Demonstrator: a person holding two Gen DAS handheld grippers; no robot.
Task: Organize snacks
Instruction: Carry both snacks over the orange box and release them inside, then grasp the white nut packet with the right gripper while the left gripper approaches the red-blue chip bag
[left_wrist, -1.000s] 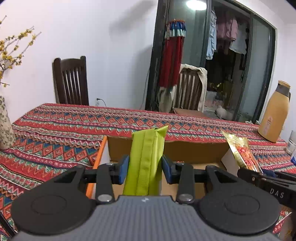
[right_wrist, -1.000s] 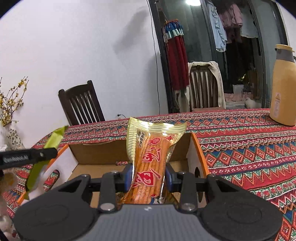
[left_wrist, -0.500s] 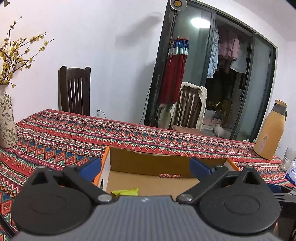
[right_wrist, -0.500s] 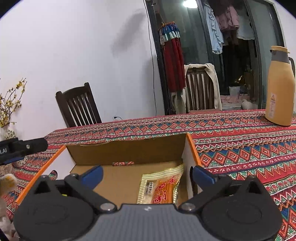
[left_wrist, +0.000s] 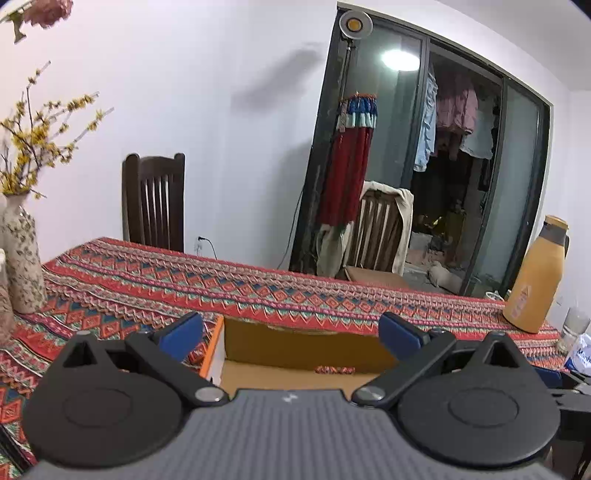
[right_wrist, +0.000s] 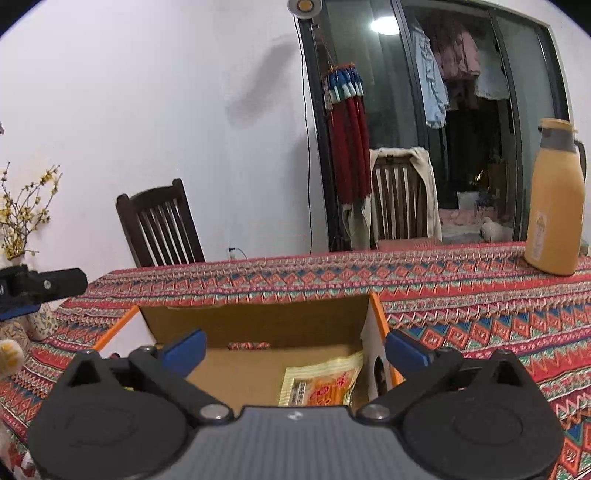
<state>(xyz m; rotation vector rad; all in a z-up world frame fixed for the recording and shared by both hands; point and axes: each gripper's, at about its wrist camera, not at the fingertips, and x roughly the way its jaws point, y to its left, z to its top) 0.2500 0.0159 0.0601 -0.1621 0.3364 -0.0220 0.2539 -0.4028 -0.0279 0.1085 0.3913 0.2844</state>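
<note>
A: Grippers first, nearest the lens. What are they doing?

B: Left gripper (left_wrist: 291, 332) is hanging with its blue pads (left_wrist: 183, 332) spread wide and nothing between them; right gripper (right_wrist: 295, 349) is standing equally wide, also gripping nothing.

A: Where is the snack lying?

B: Yellow-orange snack packet (right_wrist: 321, 384) is lying flat on the floor of the cardboard box (right_wrist: 258, 325), at its near right corner, just beside the right wall. Both grippers are hovering over the box's near side.

A: Anything else inside?

B: Small red patterned piece (right_wrist: 248, 346) is sitting against the far wall; what it is cannot be told.

A: And beyond the box?

B: Patterned tablecloth (right_wrist: 461, 295) is covering the table. Orange flask (right_wrist: 554, 199) is standing far right, flowered vase (left_wrist: 22, 258) far left, and dark chair (right_wrist: 159, 225) is standing behind the table.
</note>
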